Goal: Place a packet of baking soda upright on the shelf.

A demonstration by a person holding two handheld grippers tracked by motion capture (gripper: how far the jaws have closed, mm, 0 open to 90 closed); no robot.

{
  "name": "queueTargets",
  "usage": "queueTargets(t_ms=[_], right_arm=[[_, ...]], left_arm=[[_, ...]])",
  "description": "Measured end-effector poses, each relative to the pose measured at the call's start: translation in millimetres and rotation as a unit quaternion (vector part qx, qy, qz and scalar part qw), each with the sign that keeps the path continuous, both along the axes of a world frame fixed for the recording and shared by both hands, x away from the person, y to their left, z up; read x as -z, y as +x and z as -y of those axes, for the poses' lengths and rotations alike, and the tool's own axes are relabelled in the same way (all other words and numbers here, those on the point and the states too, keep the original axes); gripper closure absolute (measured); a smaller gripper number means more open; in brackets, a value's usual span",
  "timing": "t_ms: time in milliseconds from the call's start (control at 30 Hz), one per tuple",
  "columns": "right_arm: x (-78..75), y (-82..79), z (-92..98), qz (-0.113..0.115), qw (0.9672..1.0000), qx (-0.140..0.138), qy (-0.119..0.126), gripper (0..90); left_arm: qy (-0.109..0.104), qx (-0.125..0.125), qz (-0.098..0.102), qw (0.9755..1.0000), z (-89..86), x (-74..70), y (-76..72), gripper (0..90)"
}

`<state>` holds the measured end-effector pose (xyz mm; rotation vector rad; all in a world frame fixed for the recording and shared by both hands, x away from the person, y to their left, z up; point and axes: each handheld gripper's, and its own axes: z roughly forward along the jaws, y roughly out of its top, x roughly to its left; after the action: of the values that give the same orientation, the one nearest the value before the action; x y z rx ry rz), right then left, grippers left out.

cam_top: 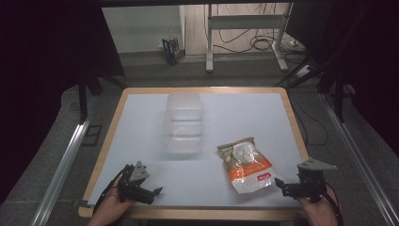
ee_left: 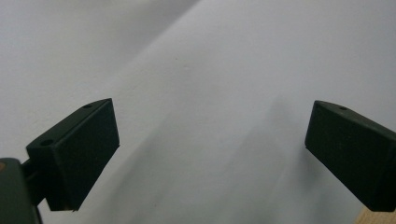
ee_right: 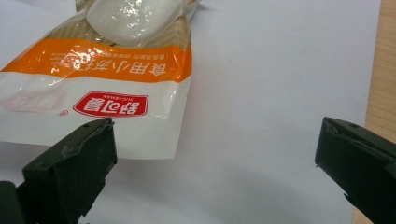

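Right gripper (cam_top: 282, 184): we hold it low at the near right corner of the table (cam_top: 141, 117), jaws spread wide and empty, pointing toward the food pouch (cam_top: 245, 164).

Left gripper (cam_top: 157, 190): at the near left edge, jaws likewise wide apart with nothing but bare white surface between them.

Step in hand, as we judge it: the approach, before any grasp. The pouch lies just beside the right gripper's reach, untouched. Our next move calls for sliding the right jaws forward over the pouch's near edge and closing on the flat film there.

Food pouch (ee_right: 107, 79): a glossy plastic packet, lying flat on the right half of the table; orange band, red label, white lower end, pale round contents showing through.

Clear plastic container (cam_top: 184, 123): mid-table, well apart from both grippers.
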<state>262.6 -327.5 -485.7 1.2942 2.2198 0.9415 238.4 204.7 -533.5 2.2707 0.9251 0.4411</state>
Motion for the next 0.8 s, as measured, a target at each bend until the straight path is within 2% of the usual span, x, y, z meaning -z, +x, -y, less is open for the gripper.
queueTargets(t_ms=[333, 500, 800], right_arm=[[-0.1, -1.6, 3.0, 0.001, 0.9999, -0.002, -0.016, 0.0], [0.5, -1.4, 4.8, -0.004, 0.9998, -0.004, -0.016, 0.0], [-1.7, -3.0, 5.8, 0.001, 0.9998, -0.003, -0.018, 0.0]], left_arm=[[0.004, 0.003, 0.000, 1.0000, 1.0, 0.2, -0.5, 3.0], [0.006, 0.003, 0.002, 1.0000, 1.3, 0.2, -0.8, 3.0], [0.008, 0.004, 0.002, 1.0000, 1.6, 0.3, -0.8, 3.0]])
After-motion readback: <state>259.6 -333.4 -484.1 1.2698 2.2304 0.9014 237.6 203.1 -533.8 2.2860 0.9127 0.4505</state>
